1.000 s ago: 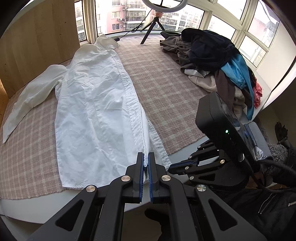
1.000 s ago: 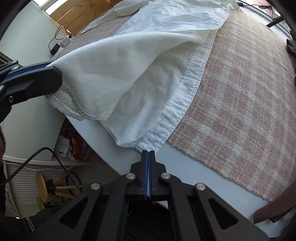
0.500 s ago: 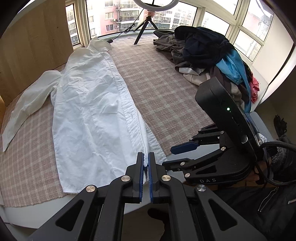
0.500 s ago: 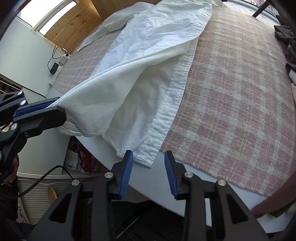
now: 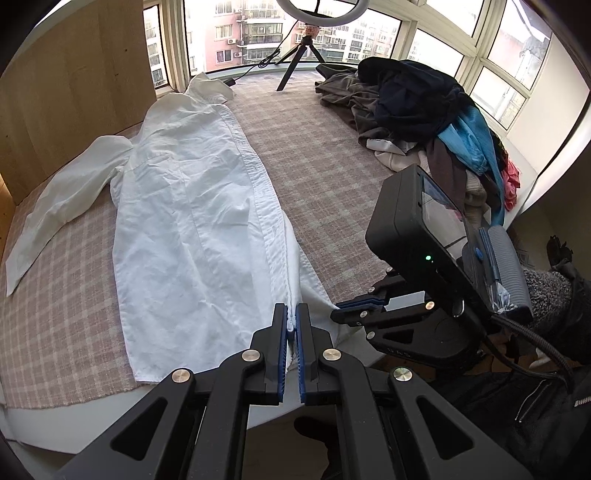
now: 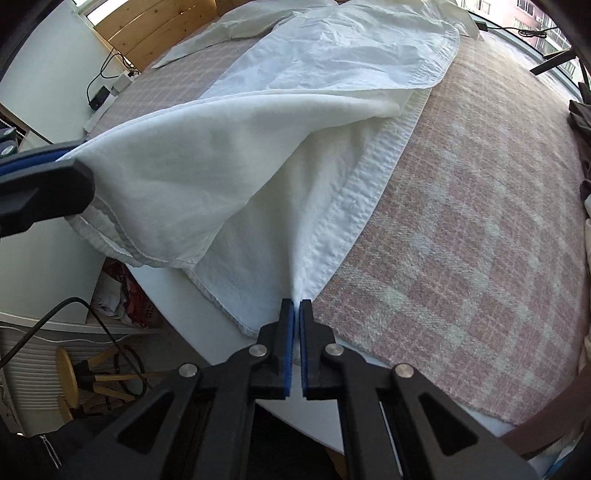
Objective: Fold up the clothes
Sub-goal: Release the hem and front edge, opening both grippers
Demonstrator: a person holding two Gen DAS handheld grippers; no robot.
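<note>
Both tongs pinch the shirt (image 5: 192,229) hem at the near table (image 6: 177,314) edge, left (image 5: 291,328) just left of right (image 6: 298,308); shirt's long axis runs straight away, collar far.

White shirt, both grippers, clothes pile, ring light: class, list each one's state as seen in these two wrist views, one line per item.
white shirt: spread lengthwise on the plaid blanket, near hem pinched at two points.
left gripper: shut on the upper layer's hem.
right gripper: shut on the lower layer's hem corner.
clothes pile: heaped, unfolded, by the window.
ring light: standing on its tripod; lit or unlit cannot be told.
</note>
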